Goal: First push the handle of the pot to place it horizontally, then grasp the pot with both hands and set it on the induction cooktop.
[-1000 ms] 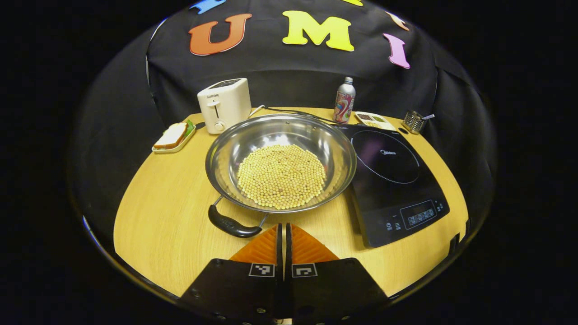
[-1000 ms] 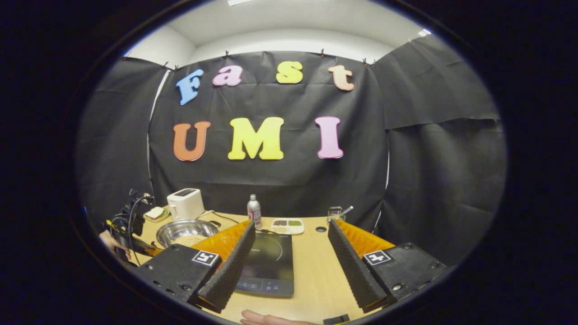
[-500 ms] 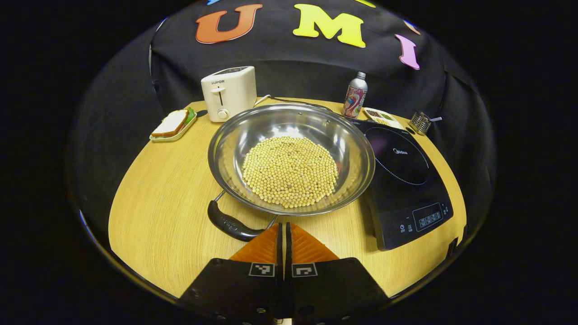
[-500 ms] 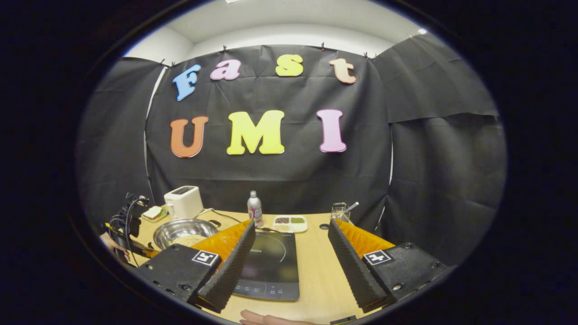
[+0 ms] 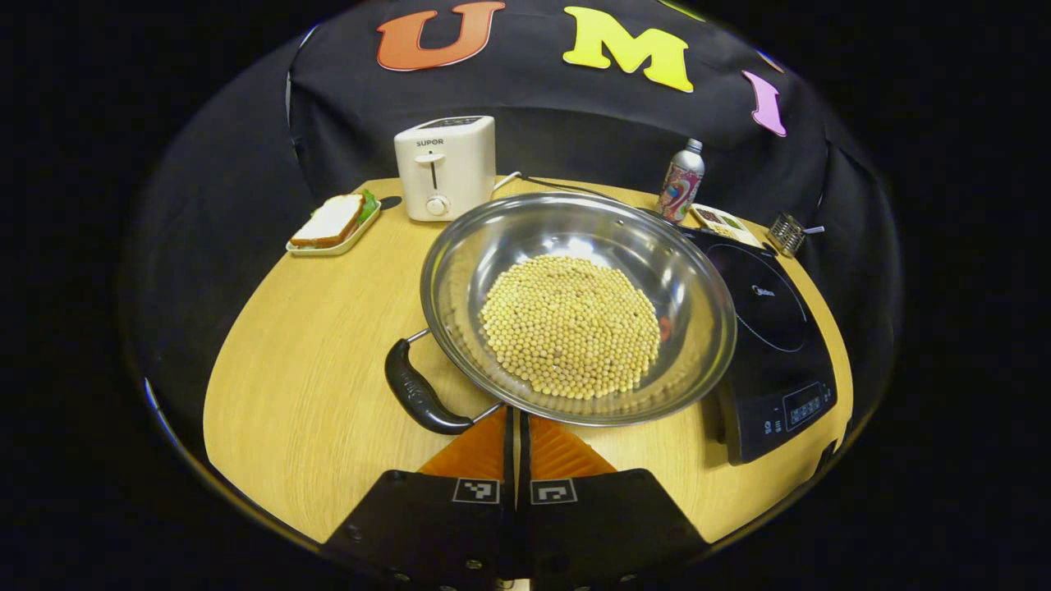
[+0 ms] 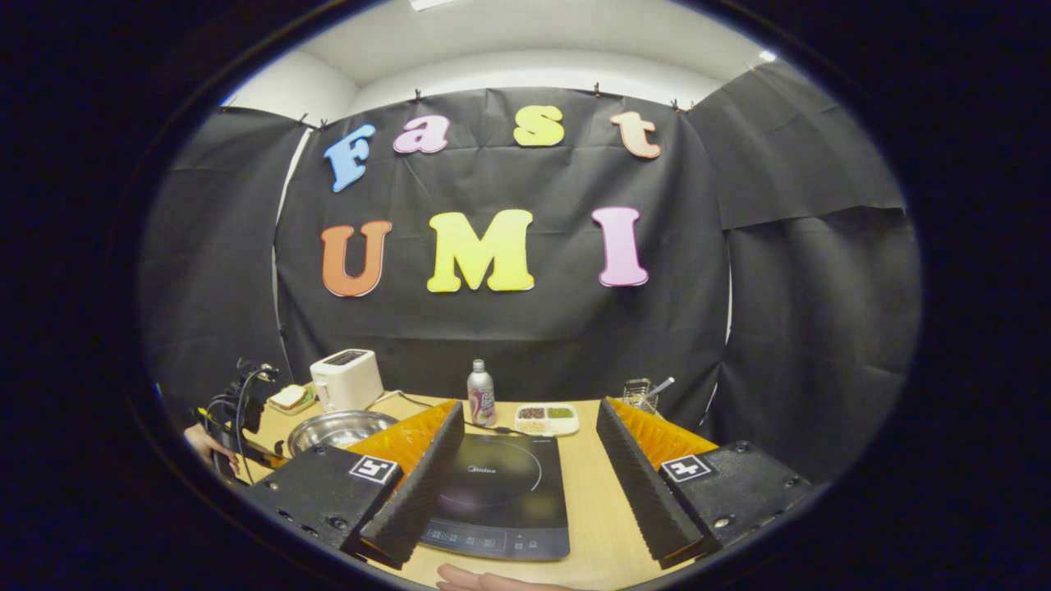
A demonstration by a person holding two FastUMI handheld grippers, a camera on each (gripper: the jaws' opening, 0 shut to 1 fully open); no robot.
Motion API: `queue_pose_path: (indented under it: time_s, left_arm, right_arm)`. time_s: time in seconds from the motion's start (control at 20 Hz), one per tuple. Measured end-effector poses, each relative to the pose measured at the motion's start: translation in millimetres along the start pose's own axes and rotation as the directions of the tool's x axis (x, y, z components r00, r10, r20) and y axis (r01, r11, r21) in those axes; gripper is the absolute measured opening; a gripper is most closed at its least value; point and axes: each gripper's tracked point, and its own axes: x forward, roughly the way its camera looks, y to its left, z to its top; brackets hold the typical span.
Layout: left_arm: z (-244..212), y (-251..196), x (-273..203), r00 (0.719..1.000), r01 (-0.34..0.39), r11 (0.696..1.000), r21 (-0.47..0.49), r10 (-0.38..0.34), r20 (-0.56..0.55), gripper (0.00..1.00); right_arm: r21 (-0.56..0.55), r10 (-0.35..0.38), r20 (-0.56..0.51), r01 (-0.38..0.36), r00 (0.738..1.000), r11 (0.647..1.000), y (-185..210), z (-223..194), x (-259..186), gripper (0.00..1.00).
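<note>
Closed tight, with no gap to speak of, your left gripper [image 5: 516, 431] sits in the left gripper view with its tips at the near rim of the pot [image 5: 575, 308], just beside the root of the handle [image 5: 419, 394]. They may be touching the metal, though the rim hides the contact. Over the last second the pot has swung: the handle has moved from the near edge round toward the left, and the bowl now overlaps the near corner of the induction cooktop [image 5: 772, 328]. Your push is working, but the handle sits diagonal, so step 1 is not finished. The pot is a wide, shallow bowl of polished steel, mirror-bright, carrying a flat heap of small round yellow beans [image 5: 571, 324]; the handle is a dark curved grip on 2 wire struts. The table [image 5: 312, 345] is pale wood grain. Behind stand a boxy cream toaster [image 5: 445, 167], a sandwich on a tray [image 5: 332, 223] and a printed metal bottle [image 5: 678, 180].

In the right gripper view, your right gripper [image 6: 525, 468] hangs wide apart and empty above the cooktop [image 6: 501, 492], a glossy black slab with a ring marking. The pot [image 6: 337, 428] lies well to its left, and this view has barely shifted since a second ago.
</note>
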Motion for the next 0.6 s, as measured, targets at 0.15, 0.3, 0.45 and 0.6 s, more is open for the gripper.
queue_pose_path:
  time_s: [0.15, 0.3, 0.45, 0.6]
  left_arm:
    - [3.0, 11.4, 6.9, 1.0, -0.024, 1.0, 0.005, 0.024, -0.016, 0.0]
    - [9.6, 23.7, 13.0, 0.999, -0.038, 0.999, 0.013, 0.038, -0.026, 0.1]
    - [17.2, 37.8, 21.2, 0.997, -0.071, 0.997, 0.026, 0.072, -0.032, 0.0]
    - [24.4, 53.4, 31.7, 0.994, -0.094, 0.996, 0.008, 0.094, -0.047, 0.1]
  right_arm:
    - [0.008, -0.007, 0.006, 0.007, 1.0, 1.0, -4.3, 4.5, 4.7, 0.99]
    - [0.01, -0.019, 0.005, 0.018, 1.0, 1.0, -7.1, 5.2, 9.8, 0.99]
    - [0.021, -0.023, -0.012, 0.023, 1.0, 1.0, -9.0, -0.2, 15.0, 0.99]
    - [0.034, -0.042, -0.027, 0.043, 0.999, 0.999, -15.8, -5.8, 19.4, 0.99]
